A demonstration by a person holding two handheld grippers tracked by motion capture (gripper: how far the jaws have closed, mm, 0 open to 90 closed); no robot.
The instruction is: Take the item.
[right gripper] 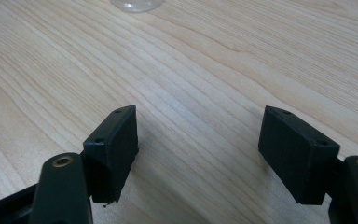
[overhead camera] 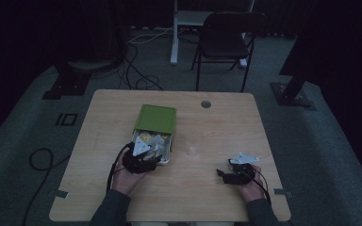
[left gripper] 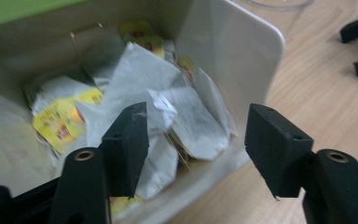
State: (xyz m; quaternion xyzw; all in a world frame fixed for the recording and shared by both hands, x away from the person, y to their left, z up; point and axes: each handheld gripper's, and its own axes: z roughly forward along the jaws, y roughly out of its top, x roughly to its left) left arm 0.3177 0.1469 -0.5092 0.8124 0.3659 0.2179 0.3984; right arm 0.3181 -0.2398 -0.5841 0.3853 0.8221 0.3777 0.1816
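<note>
Your left gripper [overhead camera: 147, 157] sits at the near, open end of the white box [overhead camera: 166, 159], which lies left of the middle of the wooden surface [overhead camera: 217, 132]. A green lid [overhead camera: 156, 118] covers the far part of the box and leaves the near part uncovered. In the left gripper view your left gripper [left gripper: 196, 140] has its jaws spread wide and holds nothing: one jaw hangs inside the box over the tea bags [left gripper: 168, 107], the other stands outside the box's rounded white wall [left gripper: 242, 60], so the wall's near corner falls between them. The tea bags lie in a loose heap of white paper sachets, some with yellow tags [left gripper: 58, 123]. Whether the inner jaw touches a sachet I cannot tell.

Your right gripper [overhead camera: 231, 173] rests low over the surface at the near right, well apart from the box. In the right gripper view the right gripper [right gripper: 198, 144] is also wide open and empty, with bare wood between the jaws. A clear round object [right gripper: 136, 4] sits at the top edge of that view; it shows faintly on the surface between the box and your right hand [overhead camera: 252, 188].
</note>
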